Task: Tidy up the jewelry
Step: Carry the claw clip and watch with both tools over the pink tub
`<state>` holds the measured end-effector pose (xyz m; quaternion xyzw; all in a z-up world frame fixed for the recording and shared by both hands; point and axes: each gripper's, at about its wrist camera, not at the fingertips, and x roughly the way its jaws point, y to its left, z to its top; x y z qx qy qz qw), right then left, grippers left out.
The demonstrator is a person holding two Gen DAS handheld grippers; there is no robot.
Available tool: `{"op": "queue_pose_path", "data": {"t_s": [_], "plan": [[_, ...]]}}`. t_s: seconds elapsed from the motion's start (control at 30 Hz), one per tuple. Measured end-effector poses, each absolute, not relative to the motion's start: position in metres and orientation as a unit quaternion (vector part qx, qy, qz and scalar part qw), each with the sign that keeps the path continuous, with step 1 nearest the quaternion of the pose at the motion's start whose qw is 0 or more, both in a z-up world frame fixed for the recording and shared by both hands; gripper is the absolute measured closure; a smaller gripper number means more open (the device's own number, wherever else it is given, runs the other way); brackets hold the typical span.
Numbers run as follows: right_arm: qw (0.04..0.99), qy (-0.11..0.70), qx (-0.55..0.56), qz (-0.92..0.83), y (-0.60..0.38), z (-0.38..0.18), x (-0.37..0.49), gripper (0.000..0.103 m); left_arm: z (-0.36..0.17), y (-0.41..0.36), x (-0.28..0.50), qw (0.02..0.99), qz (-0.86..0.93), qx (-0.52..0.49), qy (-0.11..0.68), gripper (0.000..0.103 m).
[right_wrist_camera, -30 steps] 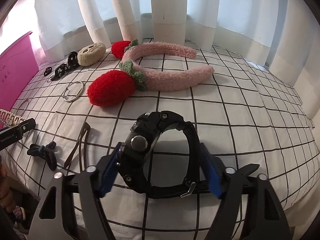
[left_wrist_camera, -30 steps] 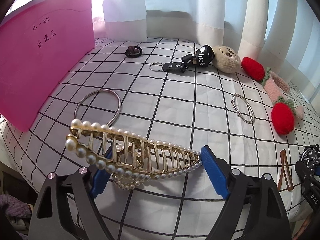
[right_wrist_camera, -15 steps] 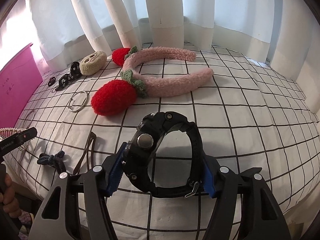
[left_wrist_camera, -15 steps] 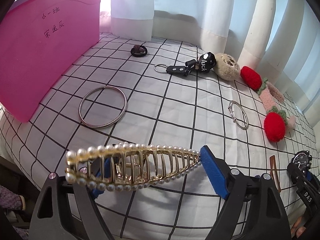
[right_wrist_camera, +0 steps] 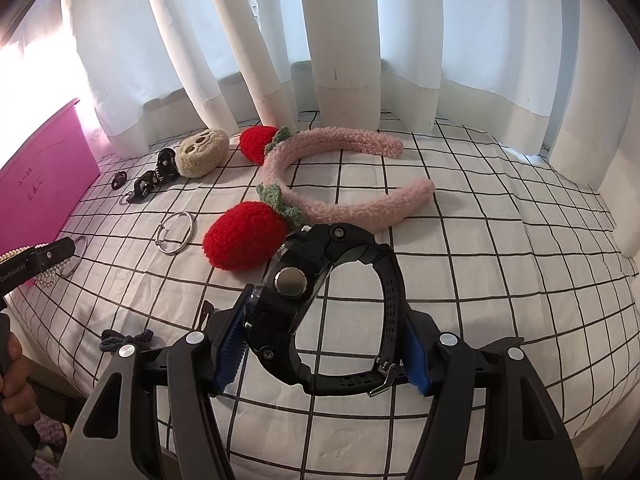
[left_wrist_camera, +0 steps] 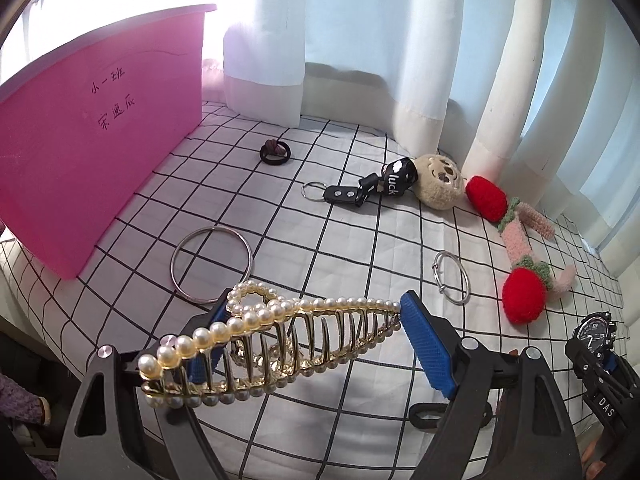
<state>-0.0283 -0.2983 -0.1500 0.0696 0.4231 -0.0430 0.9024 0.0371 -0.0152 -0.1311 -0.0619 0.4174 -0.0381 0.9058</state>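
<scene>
Left wrist view — both grippers carry jewelry

Left gripper (left_wrist_camera: 316, 344) clamps the pearl hair clip (left_wrist_camera: 276, 344); right gripper (right_wrist_camera: 324, 344) clamps the black watch (right_wrist_camera: 320, 304) — 2 items aloft.

On the far left you have the pink box (left_wrist_camera: 92, 128), handwritten "小一班" with a second line below it — "宋" starts it, the rest is unclear. The black keychain strap (left_wrist_camera: 394, 184) reads "luck". At your near right, the right gripper (left_wrist_camera: 608, 400) body shows "DAS"; the left gripper (right_wrist_camera: 36, 262) shows "GenRobotAI".
</scene>
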Motion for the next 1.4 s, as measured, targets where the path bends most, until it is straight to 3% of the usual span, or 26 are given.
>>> {"op": "queue_pose_path", "data": {"t_s": [0.53, 0.9, 1.13, 1.4], "plan": [[0.928, 0.370, 0.029, 0.045, -0.250, -0.050, 0.013, 0.040, -0.016, 0.010, 0.022, 0.933, -0.014, -0.090, 0.349, 0.023], [0.940, 0.315, 0.036, 0.122, -0.139, 0.023, 0.089, 0.040, 0.061, 0.101, 0.052, 0.954, 0.001, -0.101, 0.284, 0.023], [0.933, 0.305, 0.045, 0.186, -0.037, 0.052, 0.145, 0.040, 0.082, 0.192, 0.083, 0.957, 0.048, -0.103, 0.268, 0.023], [0.913, 0.317, 0.016, 0.257, 0.074, 0.056, 0.192, 0.040, 0.063, 0.277, 0.111, 0.943, 0.103, -0.109, 0.296, 0.023]]}}
